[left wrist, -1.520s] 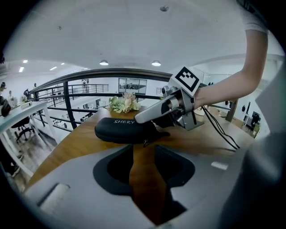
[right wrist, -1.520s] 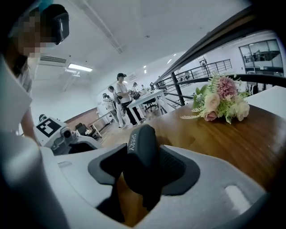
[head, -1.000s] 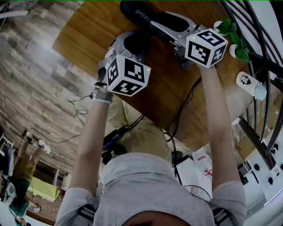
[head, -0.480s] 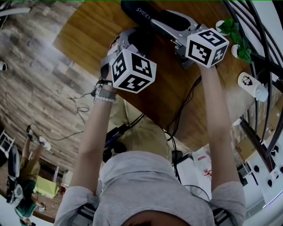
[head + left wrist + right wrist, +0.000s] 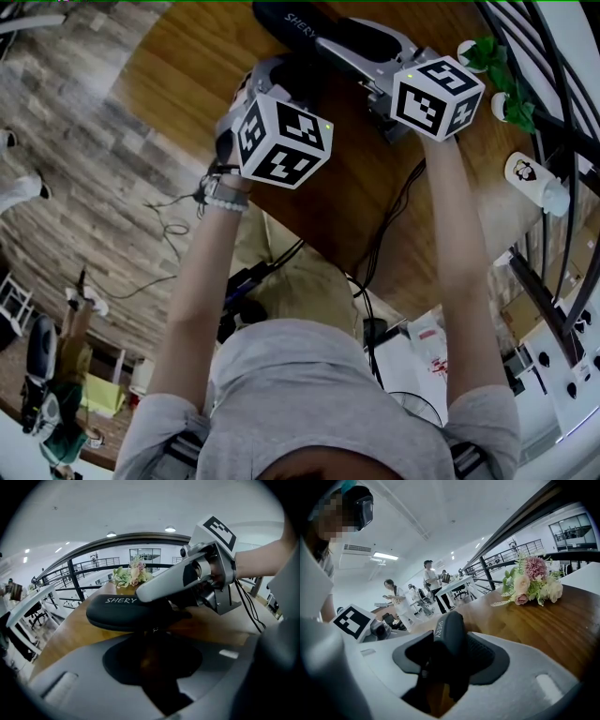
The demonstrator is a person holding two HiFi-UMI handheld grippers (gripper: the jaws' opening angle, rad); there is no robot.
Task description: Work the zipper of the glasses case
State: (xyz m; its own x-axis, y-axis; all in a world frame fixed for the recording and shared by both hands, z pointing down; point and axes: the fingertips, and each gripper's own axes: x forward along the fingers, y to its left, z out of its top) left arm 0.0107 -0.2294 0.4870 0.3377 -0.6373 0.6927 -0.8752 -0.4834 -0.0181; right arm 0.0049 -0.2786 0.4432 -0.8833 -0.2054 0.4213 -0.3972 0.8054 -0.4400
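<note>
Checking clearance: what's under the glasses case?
Bare wooden table under the glasses case; nothing else shows beneath. The right claw, clamped on one end, covers the underside there.

Tally by kind, all views together

There was one glasses case (image 5: 123,612), one wooden table (image 5: 187,66), one flower bouquet (image 5: 532,585) and one white bottle (image 5: 530,178). There were two grippers, the left gripper (image 5: 286,80) and the right gripper (image 5: 342,42), and two marker cubes (image 5: 279,141), one on each.
</note>
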